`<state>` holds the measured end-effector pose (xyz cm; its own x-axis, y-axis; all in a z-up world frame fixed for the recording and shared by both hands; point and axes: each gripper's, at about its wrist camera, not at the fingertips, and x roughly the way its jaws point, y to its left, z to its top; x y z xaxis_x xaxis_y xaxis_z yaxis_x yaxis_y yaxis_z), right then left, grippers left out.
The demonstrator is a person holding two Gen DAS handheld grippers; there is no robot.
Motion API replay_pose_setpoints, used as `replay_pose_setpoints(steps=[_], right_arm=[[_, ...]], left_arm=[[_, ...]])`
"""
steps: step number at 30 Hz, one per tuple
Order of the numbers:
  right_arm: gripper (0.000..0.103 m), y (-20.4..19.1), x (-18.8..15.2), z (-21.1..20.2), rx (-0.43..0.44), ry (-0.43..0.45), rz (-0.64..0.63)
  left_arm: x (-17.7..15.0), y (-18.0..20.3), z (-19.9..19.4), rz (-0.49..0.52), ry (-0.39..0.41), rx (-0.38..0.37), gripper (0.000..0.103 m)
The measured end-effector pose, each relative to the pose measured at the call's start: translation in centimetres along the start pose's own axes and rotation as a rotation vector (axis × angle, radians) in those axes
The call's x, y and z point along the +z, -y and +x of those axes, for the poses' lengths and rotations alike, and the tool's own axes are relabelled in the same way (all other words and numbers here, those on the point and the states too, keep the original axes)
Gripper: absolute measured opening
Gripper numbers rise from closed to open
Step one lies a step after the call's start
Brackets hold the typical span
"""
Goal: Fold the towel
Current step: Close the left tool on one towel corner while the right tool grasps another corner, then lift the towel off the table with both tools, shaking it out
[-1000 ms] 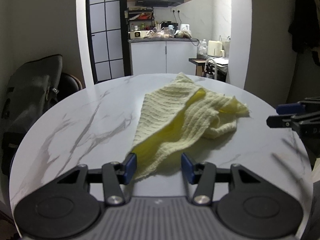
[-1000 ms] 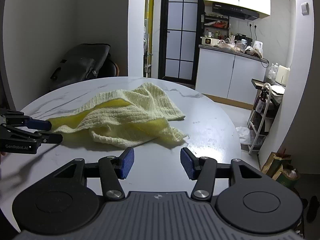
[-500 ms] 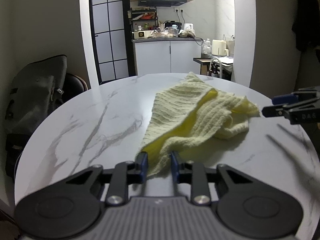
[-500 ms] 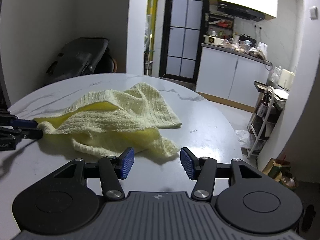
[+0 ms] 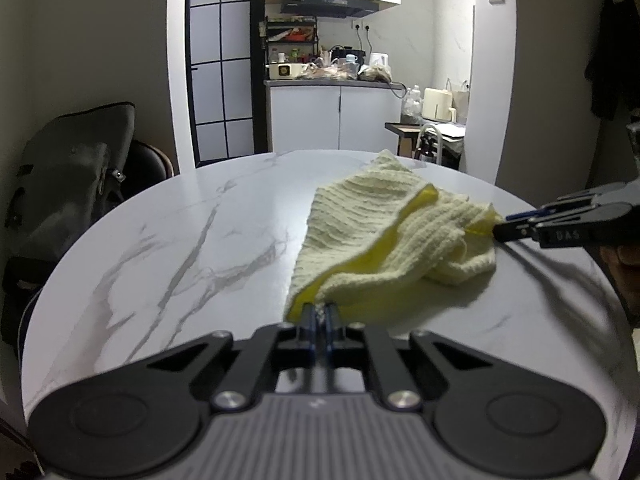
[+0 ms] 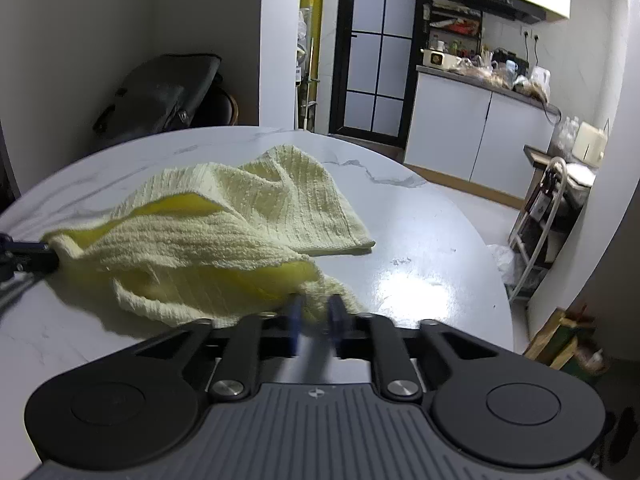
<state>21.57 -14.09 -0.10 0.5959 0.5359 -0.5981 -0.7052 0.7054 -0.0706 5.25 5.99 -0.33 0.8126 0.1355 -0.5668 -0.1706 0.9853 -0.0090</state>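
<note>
Marble table, near edge: my left gripper pinches yellow towel corner; right gripper blurred, clamping another corner.

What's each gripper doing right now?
Left gripper: shut on a corner of the towel.
Right gripper: blurred, nearly shut on another towel corner.

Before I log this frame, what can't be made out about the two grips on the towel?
- Right gripper, right wrist view: its blue pads are motion-blurred, so full closure on the towel can't be confirmed.
- Left gripper, left wrist view: closed on a towel corner; the pads hide how much cloth is pinched.
- Towel underside, both views: its own folds cover it.
- Marble table near edge: hidden by each gripper body.
</note>
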Motion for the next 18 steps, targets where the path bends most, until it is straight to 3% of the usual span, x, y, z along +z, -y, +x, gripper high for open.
replay_pose_setpoints(steps=[13,18], right_arm=[[0.003,-0.9,0.6,-2.9,-0.024,0.068,-0.034],[0.003,-1.3,1.4,-4.6,-0.051,0.108,-0.038]], left_arm=[[-0.1,-0.3,-1.3,-0.026,0.039,-0.042,0.002],[0.4,-0.8,-2.4,-0.038,0.082,-0.019,0.002]])
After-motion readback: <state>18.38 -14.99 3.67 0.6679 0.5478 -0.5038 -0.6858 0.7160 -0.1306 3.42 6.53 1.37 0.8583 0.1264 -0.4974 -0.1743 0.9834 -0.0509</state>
